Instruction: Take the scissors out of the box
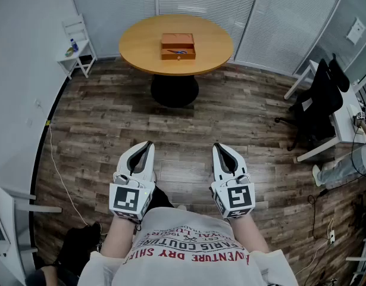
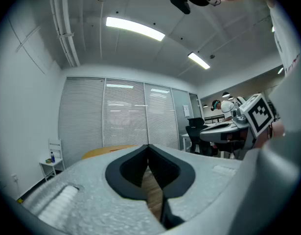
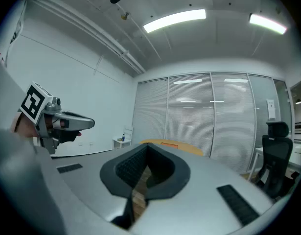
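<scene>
An open wooden box [image 1: 178, 45] sits on the round wooden table [image 1: 141, 40] at the far end of the room. Something blue [image 1: 180, 52], apparently the scissors' handle, lies inside it. Both grippers hover level over the floor, close to the person's body and far from the table. My left gripper [image 1: 149, 145] is shut with nothing in it, its tips meeting [image 2: 148, 147]. My right gripper [image 1: 218, 147] is shut and empty too [image 3: 148, 146]. The right gripper view shows the table edge [image 3: 189, 148] with the box [image 3: 168, 143] on it far ahead.
A small white shelf [image 1: 75, 45] with a bottle stands by the left wall. A black office chair [image 1: 318, 97] and a white desk [image 1: 344, 115] are on the right, where another person's leg [image 1: 343, 168] shows. A cable [image 1: 58, 171] runs over the wood floor.
</scene>
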